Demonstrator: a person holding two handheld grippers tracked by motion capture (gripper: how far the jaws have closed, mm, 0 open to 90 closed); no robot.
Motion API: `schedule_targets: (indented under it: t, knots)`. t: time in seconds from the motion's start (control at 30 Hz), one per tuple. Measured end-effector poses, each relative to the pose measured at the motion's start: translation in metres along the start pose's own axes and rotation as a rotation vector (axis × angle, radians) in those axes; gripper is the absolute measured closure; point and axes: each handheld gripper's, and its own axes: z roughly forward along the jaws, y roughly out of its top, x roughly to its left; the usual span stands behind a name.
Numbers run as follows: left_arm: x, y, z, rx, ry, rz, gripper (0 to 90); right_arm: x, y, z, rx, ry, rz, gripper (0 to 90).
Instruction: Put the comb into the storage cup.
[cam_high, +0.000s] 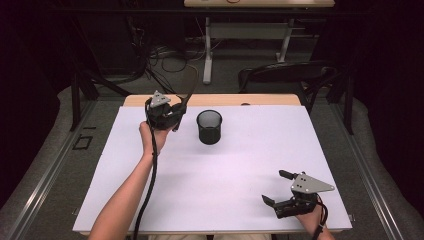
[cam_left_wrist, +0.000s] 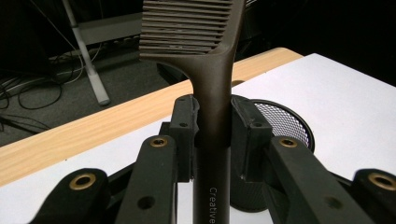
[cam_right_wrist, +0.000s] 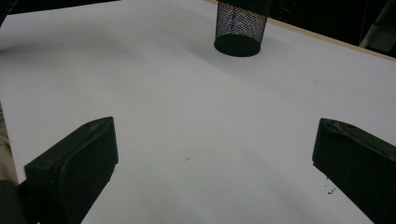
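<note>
Near right, my right hand-held gripper (cam_high: 279, 188) rests wide open on the white worktop (cam_high: 235, 165); my left hand-held gripper (cam_left_wrist: 212, 133) clamps a dark brown plastic comb (cam_left_wrist: 205, 56) beside the black mesh cup (cam_high: 209, 127).

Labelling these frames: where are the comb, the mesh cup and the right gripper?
comb (cam_left_wrist: 212, 116): left gripper view, handle between the jaws.
mesh cup (cam_high: 209, 127): high view, outer wall.
right gripper (cam_high: 279, 188): high view, gap between open fingertips.

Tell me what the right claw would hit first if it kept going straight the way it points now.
Probably nothing near: the right claw, jaws wide apart, faces bare white table. The black mesh cup stands far ahead and slightly to one side, so it may be met or narrowly missed; depth is hard to judge.
</note>
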Motion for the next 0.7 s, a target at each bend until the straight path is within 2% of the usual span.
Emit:
schedule_targets:
  t: [0.7]
  knots:
    - [-0.011,0.011,0.011,-0.048,-0.016,-0.005,72.5,0.000,0.000,0.000,0.000,-0.002,0.000,0.0]
